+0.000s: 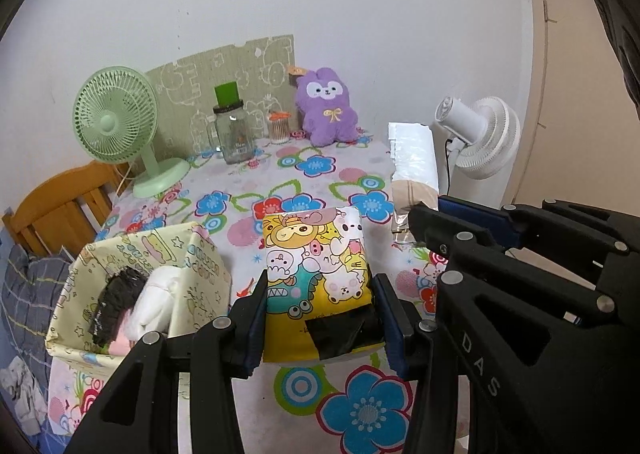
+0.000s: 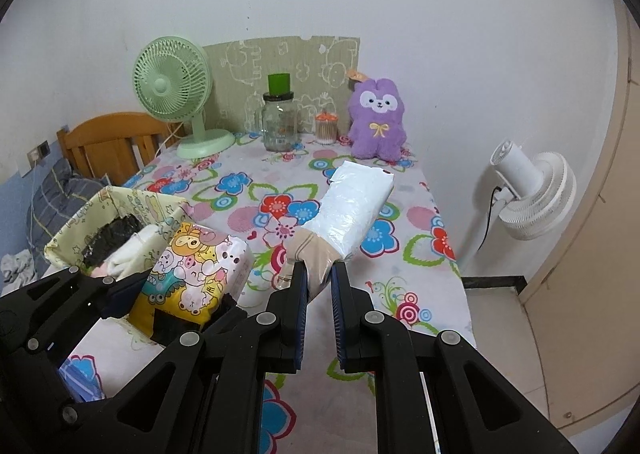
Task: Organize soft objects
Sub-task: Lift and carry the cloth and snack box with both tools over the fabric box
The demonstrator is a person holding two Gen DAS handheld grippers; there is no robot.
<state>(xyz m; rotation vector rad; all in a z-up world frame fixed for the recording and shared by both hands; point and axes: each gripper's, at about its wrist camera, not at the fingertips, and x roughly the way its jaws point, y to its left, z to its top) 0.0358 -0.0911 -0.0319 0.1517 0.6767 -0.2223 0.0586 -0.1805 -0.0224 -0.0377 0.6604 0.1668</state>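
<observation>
My left gripper point(image 1: 320, 296) is shut on a yellow cartoon-print tissue pack point(image 1: 316, 270), held above the flowered table; the pack also shows in the right wrist view point(image 2: 192, 274). My right gripper point(image 2: 320, 278) is shut on the beige end of a white plastic-wrapped pack point(image 2: 348, 209), held up over the table; it shows in the left wrist view point(image 1: 414, 157) too. A pale fabric bin point(image 1: 132, 254) stands left of the tissue pack, with a black item point(image 1: 116, 302) and white cloth point(image 1: 158, 302) inside. A purple plush bunny point(image 1: 326, 107) sits at the table's back.
At the back stand a green desk fan point(image 1: 116, 121), a glass jar point(image 1: 232, 129) with a green cup on it, and a small cotton-swab jar point(image 1: 279, 127). A white fan point(image 2: 532, 197) stands right of the table. A wooden bed frame point(image 2: 112, 141) and bedding lie to the left.
</observation>
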